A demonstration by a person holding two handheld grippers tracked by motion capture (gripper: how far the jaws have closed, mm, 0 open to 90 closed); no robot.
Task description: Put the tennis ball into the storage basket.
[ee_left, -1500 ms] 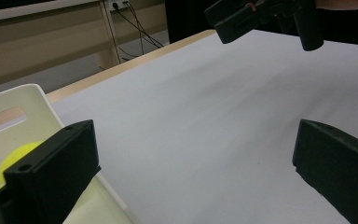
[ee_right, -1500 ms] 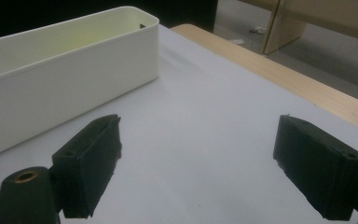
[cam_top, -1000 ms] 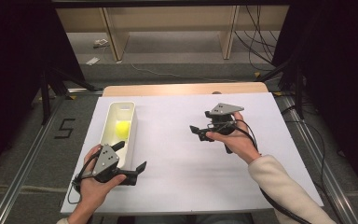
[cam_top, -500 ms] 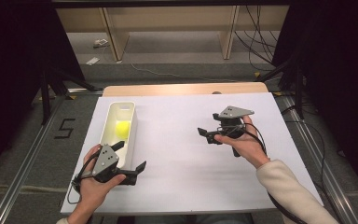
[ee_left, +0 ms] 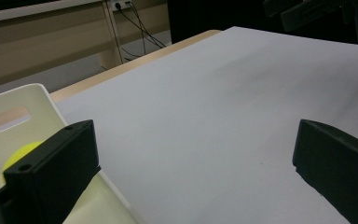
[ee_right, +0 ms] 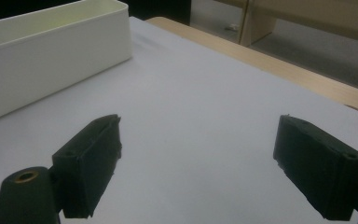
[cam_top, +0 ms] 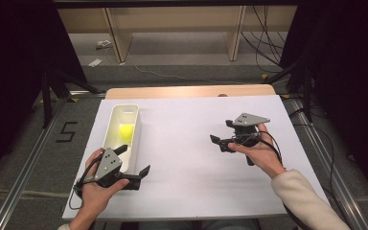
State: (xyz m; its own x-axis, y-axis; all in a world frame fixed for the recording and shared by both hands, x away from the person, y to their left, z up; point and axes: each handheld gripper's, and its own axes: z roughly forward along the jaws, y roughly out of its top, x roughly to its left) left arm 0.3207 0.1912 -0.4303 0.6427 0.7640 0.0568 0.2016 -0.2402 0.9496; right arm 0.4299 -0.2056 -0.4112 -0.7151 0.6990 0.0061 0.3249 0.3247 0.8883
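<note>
Bin (cam_top: pixel 115 125) lengthwise, away from person

a white-covered table (cam_top: pixel 191 143) carries a white bin (cam_top: pixel 117 125) at its left.

A white bin (cam_top: pixel 135 111) lies lengthwise along the left edge of the white-covered counter (cam_top: pixel 187 124), with a yellow ball (cam_top: pixel 126 131) inside it near its middle; the left gripper (cam_top: pixel 133 161) sits at the bin's near end, jaws wide apart, one over the bin, the other over the counter; the right gripper (cam_top: pixel 222 132), jaws also apart, is held toward the right edge, pointing left, well apart from the bin.
</note>
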